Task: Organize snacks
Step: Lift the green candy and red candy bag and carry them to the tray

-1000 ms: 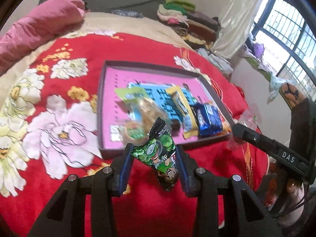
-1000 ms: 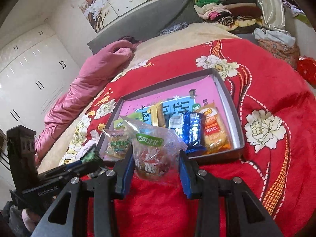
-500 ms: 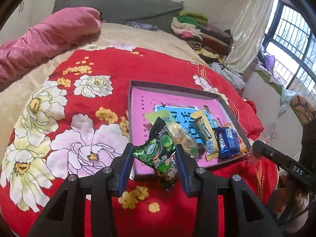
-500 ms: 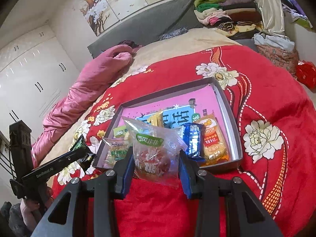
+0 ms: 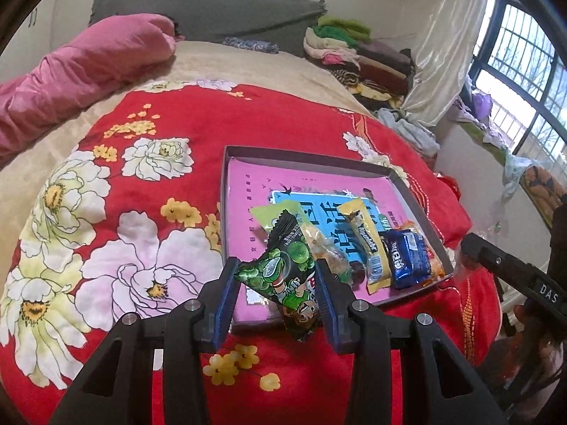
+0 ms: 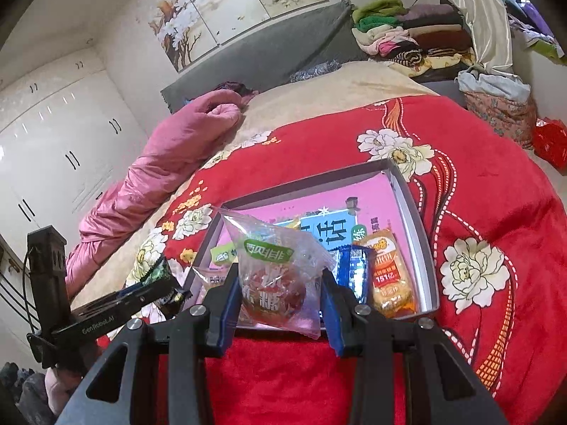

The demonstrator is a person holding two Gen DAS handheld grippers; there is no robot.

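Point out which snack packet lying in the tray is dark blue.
The dark blue packet near the tray's near right corner, between the long yellow bar and the orange packet. The tray's other packets are yellow, orange, green-topped or clear.

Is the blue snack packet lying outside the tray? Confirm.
No, the blue snack packet lies inside the tray, beside the yellow bar.

Glossy foil gleams on the green cartoon-printed snack packet (image 5: 283, 272), pinched between ribbed blue rubbery pads (image 5: 226, 294) of the matt black plastic left tool (image 5: 278, 297). The right tool (image 6: 280, 304) clamps a crinkly clear plastic candy bag (image 6: 276, 276). Behind both, the shallow grey cardboard tray (image 5: 308, 154) shows a smooth pink printed-paper floor. Under the tray, a plush red floral fleece blanket (image 5: 290, 120), soft and matt.
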